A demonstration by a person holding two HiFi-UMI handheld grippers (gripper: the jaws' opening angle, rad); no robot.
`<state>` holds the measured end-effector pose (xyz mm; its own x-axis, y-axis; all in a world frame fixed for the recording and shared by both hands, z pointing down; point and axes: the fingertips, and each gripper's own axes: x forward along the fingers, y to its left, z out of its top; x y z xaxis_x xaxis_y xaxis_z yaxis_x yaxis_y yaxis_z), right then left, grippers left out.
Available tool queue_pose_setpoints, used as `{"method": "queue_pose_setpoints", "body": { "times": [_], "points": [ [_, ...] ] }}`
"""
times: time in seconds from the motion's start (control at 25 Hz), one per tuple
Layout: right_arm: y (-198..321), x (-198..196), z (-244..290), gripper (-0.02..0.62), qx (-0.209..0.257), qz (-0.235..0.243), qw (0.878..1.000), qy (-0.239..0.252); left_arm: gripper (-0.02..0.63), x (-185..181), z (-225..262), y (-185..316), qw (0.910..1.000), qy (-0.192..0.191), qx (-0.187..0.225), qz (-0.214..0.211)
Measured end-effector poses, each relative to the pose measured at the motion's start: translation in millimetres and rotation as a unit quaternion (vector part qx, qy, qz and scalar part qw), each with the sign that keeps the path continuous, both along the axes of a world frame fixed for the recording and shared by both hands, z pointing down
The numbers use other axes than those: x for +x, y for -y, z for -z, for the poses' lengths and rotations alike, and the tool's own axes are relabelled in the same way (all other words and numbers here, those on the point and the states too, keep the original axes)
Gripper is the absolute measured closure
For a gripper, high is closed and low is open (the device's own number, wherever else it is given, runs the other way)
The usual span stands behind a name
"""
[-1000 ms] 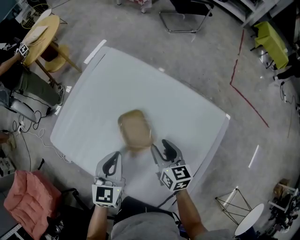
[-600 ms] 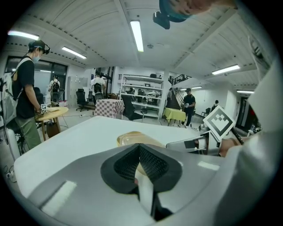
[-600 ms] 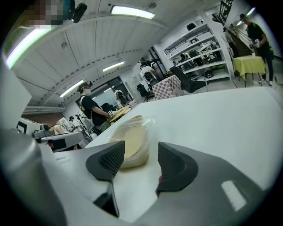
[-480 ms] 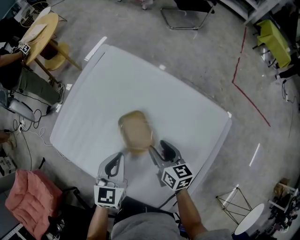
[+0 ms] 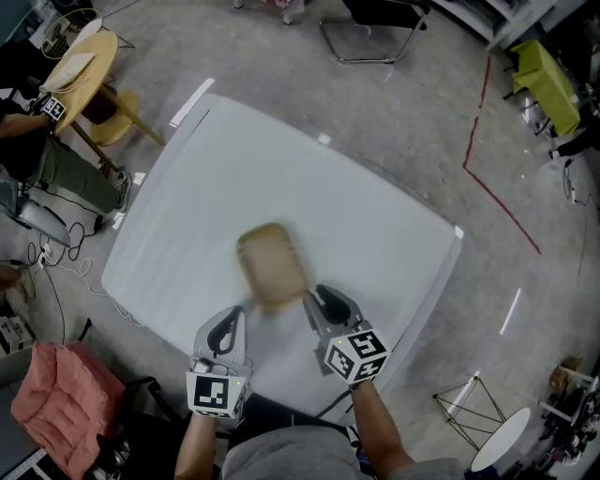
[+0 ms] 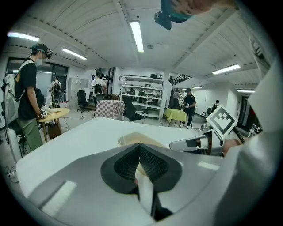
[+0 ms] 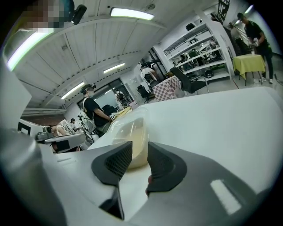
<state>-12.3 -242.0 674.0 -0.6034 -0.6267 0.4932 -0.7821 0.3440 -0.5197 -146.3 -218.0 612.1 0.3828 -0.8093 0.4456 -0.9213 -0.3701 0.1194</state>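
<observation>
Holds left gripper fingers pressed together, empty; right gripper fingers narrowly apart at container's near edge on desk.

A white table fills the middle of the head view on a grey floor. At 10 o'clock stand a round wooden table and a yellow stool — a seated person is just below them, at 9. A black chair sits at 12, a lime-green table at 2 with a red floor line near it, and a pink cloth at 8.
</observation>
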Motion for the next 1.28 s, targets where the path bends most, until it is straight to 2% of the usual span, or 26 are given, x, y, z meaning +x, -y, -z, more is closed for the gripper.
{"method": "queue_pose_setpoints", "body": {
  "times": [0.32,0.64,0.92,1.28],
  "points": [
    [-3.0,-2.0,15.3,0.54,0.016,-0.006,1.0,0.013,0.594,-1.9,12.5,-8.3,0.9999,-0.002,0.008,0.007],
    [-5.7,-6.0,37.3,0.557,0.04,-0.002,0.999,0.016,0.595,-9.2,27.8,-20.7,0.9994,0.023,0.023,0.007],
    [-15.4,-8.9,75.7,0.56,0.085,-0.004,0.996,0.02,0.594,-15.5,63.6,-31.8,0.9983,0.016,0.053,0.02],
    [-29.7,2.1,138.1,0.561,0.146,-0.015,0.989,0.017,0.594,-11.7,116.9,-50.3,0.9945,0.025,0.1,0.02]
  ]
}}
